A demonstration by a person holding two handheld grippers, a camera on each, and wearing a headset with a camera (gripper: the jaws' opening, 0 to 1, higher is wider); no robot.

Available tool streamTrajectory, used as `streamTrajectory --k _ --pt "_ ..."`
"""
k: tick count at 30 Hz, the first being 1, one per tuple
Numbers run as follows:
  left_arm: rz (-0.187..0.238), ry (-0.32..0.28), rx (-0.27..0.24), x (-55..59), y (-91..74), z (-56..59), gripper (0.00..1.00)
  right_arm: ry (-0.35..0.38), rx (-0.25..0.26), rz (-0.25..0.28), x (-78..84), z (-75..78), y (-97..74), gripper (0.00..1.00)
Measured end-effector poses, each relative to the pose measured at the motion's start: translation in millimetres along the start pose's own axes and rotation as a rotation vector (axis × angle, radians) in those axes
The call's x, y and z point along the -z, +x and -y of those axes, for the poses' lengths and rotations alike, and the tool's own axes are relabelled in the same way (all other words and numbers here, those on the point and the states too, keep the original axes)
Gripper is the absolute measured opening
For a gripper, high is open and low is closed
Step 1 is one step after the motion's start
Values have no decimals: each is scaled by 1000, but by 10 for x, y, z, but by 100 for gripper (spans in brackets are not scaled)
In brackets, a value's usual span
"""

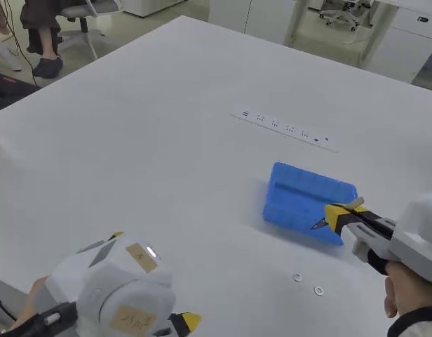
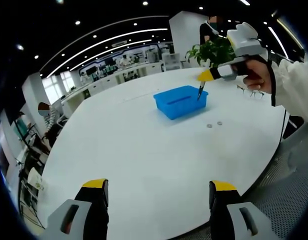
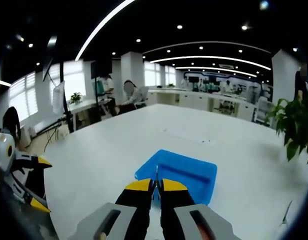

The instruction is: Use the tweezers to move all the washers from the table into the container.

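Observation:
A blue container (image 1: 311, 200) (image 2: 180, 101) (image 3: 179, 172) sits on the white table. Two small washers (image 1: 297, 277) (image 1: 319, 290) (image 2: 209, 125) lie on the table just in front of it. My right gripper (image 1: 340, 214) (image 2: 206, 75) (image 3: 155, 185) is shut on thin tweezers (image 1: 318, 225) (image 2: 200, 91) (image 3: 157, 175), whose tip hangs over the container's near right corner. Whether the tip holds a washer is too small to tell. My left gripper (image 1: 151, 279) (image 2: 159, 187) stands open over the table's near edge, well away from the container, with nothing between its jaws.
A socket strip (image 1: 286, 128) is set into the table beyond the container. A seated person and a chair (image 1: 44, 35) are past the table's far left corner. A potted plant (image 3: 294, 125) stands to the right. Bare tabletop (image 1: 146, 161) spreads left of the container.

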State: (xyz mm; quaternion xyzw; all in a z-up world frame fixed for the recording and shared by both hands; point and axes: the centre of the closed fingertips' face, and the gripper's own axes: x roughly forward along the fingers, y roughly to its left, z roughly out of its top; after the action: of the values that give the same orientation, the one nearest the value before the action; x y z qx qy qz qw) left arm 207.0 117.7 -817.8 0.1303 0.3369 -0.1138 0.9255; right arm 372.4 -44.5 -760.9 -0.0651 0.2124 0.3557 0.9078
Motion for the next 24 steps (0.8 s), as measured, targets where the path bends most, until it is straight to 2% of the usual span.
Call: streamTrajectory --k 9,17,24 --pt "9 -2 -1 -16 -22 -6 84 21 -12 -43 225 -50 -46 2" --pt "11 -2 -2 -18 -26 -7 84 2 -21 -99 450 -139 -88 2" --pt "7 0 -1 -10 -26 2 84 14 -22 -132 546 -162 -86 2"
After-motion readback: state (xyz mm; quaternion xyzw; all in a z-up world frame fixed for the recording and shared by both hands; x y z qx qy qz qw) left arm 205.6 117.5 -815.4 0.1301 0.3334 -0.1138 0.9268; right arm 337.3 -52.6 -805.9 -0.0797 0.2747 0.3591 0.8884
